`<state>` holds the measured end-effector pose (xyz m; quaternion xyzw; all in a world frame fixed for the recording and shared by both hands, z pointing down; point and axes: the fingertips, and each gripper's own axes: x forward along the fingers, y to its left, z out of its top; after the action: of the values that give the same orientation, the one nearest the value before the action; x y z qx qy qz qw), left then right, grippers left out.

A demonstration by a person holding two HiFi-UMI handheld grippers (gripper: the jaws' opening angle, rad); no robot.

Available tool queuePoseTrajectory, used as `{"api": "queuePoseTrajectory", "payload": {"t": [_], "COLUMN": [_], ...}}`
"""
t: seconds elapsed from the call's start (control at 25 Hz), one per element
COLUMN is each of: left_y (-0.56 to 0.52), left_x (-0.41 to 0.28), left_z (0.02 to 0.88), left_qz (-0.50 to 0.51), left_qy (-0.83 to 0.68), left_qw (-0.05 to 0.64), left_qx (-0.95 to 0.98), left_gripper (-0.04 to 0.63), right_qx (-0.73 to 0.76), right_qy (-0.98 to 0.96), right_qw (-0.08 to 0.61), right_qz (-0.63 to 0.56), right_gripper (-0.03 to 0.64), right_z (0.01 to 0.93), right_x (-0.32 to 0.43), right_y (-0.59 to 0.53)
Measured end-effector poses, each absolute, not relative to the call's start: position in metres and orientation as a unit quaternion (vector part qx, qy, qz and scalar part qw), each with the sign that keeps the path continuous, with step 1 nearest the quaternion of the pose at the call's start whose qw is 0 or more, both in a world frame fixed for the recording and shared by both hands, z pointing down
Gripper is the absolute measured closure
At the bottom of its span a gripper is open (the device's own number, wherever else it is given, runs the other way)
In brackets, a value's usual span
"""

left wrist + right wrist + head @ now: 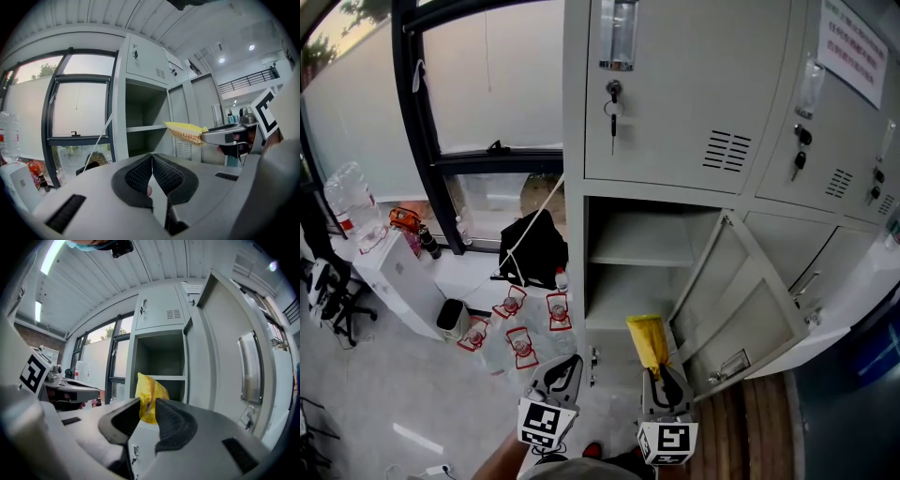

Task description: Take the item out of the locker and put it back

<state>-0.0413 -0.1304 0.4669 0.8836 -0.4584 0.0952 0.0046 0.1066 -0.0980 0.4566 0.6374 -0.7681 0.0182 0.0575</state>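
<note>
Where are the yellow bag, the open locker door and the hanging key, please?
yellow bag (pixel 648 342): head view, middle of the pack.
locker door (pixel 741 305): head view, inner panel.
key (pixel 612 120): head view, the part hanging below the lock.

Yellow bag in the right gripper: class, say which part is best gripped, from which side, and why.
Grip the yellow bag by its thin near end, coming from the open front of the locker. It looks flat and points toward the shelves, so that end suits the jaws of the right gripper.

One yellow packet (pixel 647 341), two claws (pixel 566 367) (pixel 662 377), one open locker (pixel 639 251)
</note>
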Motion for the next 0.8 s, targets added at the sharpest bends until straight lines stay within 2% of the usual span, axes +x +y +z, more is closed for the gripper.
{"api": "queuePoseTrajectory", "payload": {"t": [0.8], "left_y": [-0.1349], "left_x": [-0.0389], "left_z": [0.4674], "left_qz": [0.091], "left_qy": [-0.453], "left_qw": [0.002], "left_qx": [0.887], "left_gripper": [0.572], "right_qx": [0.642], "right_qy": [-0.765], "right_qw": [0.052], "right_qz": [0.021], "right_gripper": [0.515], "right_z": [0.4584], "right_x": [0.1052], "right_y": [-0.1006]}}
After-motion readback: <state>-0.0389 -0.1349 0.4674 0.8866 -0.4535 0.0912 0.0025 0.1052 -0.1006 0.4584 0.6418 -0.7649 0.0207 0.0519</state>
